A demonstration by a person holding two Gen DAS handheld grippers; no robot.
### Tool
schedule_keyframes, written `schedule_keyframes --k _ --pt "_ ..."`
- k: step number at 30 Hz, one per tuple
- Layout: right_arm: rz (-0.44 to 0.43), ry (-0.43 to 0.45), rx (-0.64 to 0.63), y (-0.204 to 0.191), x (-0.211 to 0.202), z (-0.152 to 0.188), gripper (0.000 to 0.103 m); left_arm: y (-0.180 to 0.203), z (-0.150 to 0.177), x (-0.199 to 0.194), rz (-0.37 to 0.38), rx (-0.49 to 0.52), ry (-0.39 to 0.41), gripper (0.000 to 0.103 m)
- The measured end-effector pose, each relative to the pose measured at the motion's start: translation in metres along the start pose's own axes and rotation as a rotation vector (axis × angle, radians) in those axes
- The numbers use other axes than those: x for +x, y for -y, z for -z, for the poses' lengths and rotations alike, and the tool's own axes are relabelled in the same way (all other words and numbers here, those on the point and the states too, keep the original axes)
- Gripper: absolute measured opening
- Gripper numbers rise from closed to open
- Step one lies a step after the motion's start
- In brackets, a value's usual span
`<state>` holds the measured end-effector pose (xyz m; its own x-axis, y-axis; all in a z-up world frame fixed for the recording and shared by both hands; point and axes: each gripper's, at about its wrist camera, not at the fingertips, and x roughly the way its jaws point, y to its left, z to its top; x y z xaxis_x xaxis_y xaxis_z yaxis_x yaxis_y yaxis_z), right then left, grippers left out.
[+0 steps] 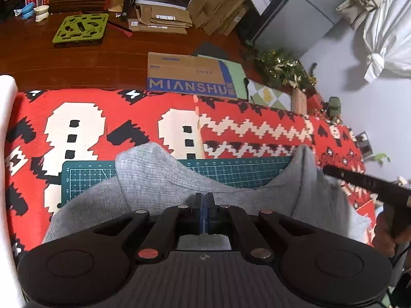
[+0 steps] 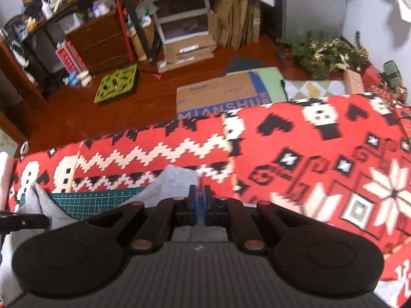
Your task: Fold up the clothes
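A: Left wrist view: left claw [image 1: 204,197] is clenched, its blue pads pressed together. The grey garment [image 1: 159,179] lies right under and ahead of the tips, and its edge seems caught between them, though I cannot tell for certain. The cloth rises in one hump left of the claw and in a second peak at the right, next to a black bar [image 1: 367,183] of the other tool.

B: Where does the garment rest?

A: On the green cutting mat [image 1: 84,177], which lies on the red patterned blanket [image 1: 128,107]. The far edge of the mat shows between the two humps.

B: Right wrist view?

A: Right claw [image 2: 200,192] is clenched as well, pads nearly touching. A grey corner of the garment [image 2: 177,179] stands up just beyond the tips and to their left; a pinch looks likely, but the frame is blurred there. More grey cloth sits at the lower left, beside the black bar [image 2: 24,222] of the left tool.

B: What does one view give that the other lacks?

A: The left view shows the mat's ruled grid and the full sag of cloth between the peaks. The right view shows the blanket's white star pattern [image 2: 390,192] and shelves [image 2: 177,7] across the wooden floor [image 2: 77,113]. Both show the cardboard box [image 1: 185,74].
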<state>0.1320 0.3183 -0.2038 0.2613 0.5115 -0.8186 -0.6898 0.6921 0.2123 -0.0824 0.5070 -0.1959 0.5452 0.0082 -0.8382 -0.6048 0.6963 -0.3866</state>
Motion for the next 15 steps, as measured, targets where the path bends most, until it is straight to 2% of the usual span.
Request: schedule_keyframes --k 3,6,9,11,15 --pt "0.001 -0.005 0.022 0.011 -0.011 0.01 0.004 -0.002 0.006 -0.006 -0.013 0.008 0.006 0.001" --pt "0.027 -0.03 0.005 0.02 -0.004 0.015 0.002 -0.006 0.013 -0.006 -0.037 0.0 -0.003 0.001" --pt "0.049 0.0 -0.02 0.023 0.002 0.012 0.0 -0.012 0.02 -0.009 -0.065 -0.004 0.0 0.001" --pt "0.066 0.003 -0.007 0.025 0.003 0.007 0.002 -0.016 0.025 -0.014 -0.053 -0.025 0.009 0.001" --pt "0.008 0.01 -0.011 0.015 -0.007 0.006 0.004 -0.017 0.035 -0.02 -0.036 -0.036 0.021 0.001"
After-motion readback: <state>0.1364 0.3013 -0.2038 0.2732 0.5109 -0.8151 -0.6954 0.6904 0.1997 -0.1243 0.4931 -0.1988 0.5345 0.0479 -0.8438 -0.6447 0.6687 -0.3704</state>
